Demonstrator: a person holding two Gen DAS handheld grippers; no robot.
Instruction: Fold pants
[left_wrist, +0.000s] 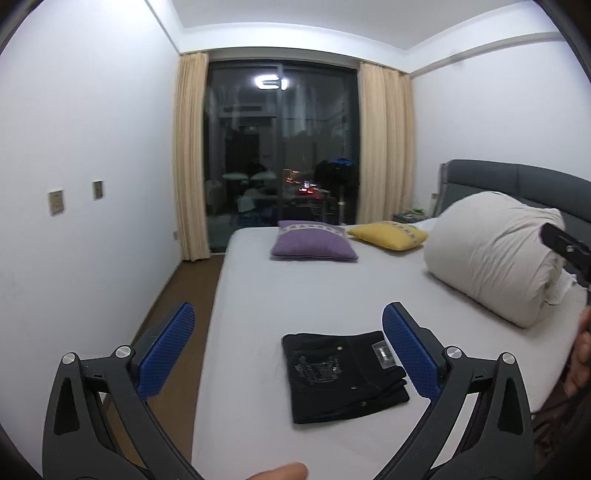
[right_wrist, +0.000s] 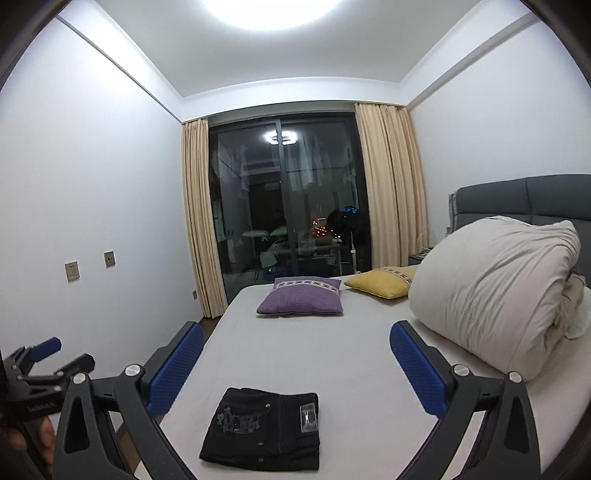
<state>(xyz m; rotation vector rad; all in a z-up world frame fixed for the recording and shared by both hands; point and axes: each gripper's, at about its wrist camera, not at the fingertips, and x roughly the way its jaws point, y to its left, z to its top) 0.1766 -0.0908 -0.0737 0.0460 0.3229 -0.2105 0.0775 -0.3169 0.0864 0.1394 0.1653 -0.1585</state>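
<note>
Lying folded, black pants (right_wrist: 263, 428), compact rectangle

Pants (left_wrist: 345, 374) (right_wrist: 264, 428): black, folded into compact flat rectangle, several layers stacked, lying flat on white bed sheet near front edge of bed. Back pocket with pale embroidered emblem faces up; small metal rivets at pocket corners; rectangular light label patch at waistband, on right part of bundle. Layer edges visible along near and right sides, slightly stepped. Bundle sits slightly askew to bed edge. Nothing touching it; apart from pillows and rolled duvet farther back and right
</note>
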